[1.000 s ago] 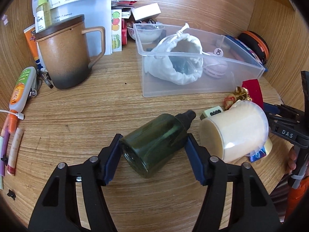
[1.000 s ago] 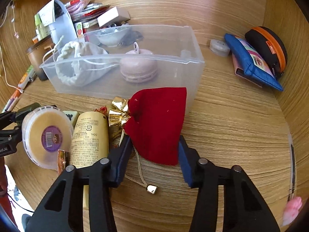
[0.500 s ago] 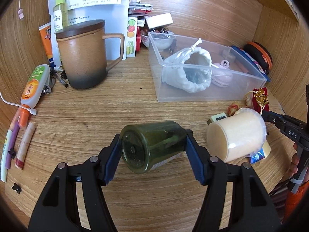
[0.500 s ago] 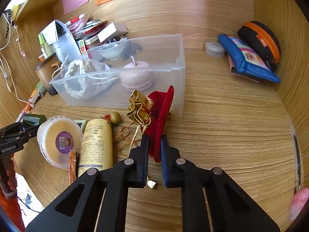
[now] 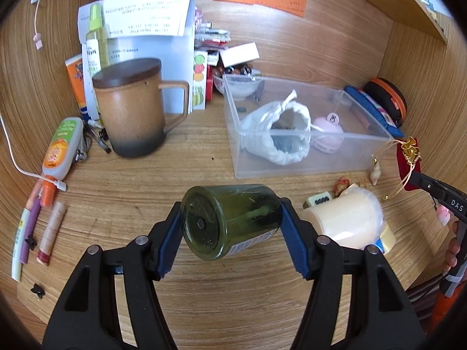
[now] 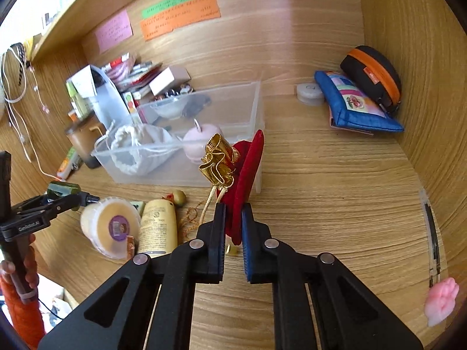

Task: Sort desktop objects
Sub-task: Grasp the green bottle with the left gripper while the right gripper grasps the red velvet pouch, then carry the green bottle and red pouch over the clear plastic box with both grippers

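Note:
My left gripper (image 5: 230,227) is shut on a dark green bottle (image 5: 227,221), held clear of the desk with its base toward the camera. My right gripper (image 6: 233,221) is shut on a red velvet pouch (image 6: 248,169) with a gold ruffled neck (image 6: 217,159), lifted edge-on in front of the clear plastic bin (image 6: 256,108). From the left wrist view the pouch (image 5: 407,157) hangs at the far right by the bin (image 5: 292,169). The bin holds a white drawstring bag (image 5: 277,134) and a pink round case (image 5: 327,134).
A lidded brown mug (image 5: 131,108), papers and tubes stand at the left. A cream tub (image 5: 344,221), a yellow tube (image 6: 157,227) and a mahjong tile (image 5: 319,197) lie near the front edge. A blue pouch (image 6: 356,105) and a black-orange case (image 6: 370,78) sit by the right wall.
The right gripper closed on the red pouch and lifted it off the desk. The left gripper raised the green bottle and tipped it so its base faces the camera.

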Motion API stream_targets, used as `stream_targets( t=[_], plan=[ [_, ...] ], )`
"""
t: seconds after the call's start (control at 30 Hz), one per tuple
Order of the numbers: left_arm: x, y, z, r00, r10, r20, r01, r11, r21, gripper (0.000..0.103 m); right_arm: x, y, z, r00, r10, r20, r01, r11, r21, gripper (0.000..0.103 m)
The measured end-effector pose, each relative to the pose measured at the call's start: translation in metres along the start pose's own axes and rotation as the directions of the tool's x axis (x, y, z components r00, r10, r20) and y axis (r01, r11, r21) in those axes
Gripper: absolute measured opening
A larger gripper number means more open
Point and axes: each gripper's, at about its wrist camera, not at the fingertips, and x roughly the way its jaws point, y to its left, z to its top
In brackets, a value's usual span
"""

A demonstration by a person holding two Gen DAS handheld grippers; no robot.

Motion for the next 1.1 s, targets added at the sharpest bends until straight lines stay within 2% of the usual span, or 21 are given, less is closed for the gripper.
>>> stream_targets(
  t=[0.37,0.77,1.1],
  plan=[
    [-0.023,-0.014,0.020,0.998,-0.009,0.066,0.007,1.000,0.030,0.064,-0.029,-0.005,0.012,0.998,0.029,0.056,-0.029,1.000,0.010,0.009],
    [-0.050,-0.035,0.055,0.986,-0.045,0.158,0.033,0.996,0.080,0.064,-0.051,0.005,0.037,0.991,0.063,0.118,-0.058,0.997,-0.042,0.009],
    [-0.052,-0.049,0.093,0.980,-0.084,0.183,0.065,0.992,0.108,0.064,-0.059,0.020,0.061,0.982,0.090,0.168,-0.074,0.992,-0.100,0.009]
  ],
)
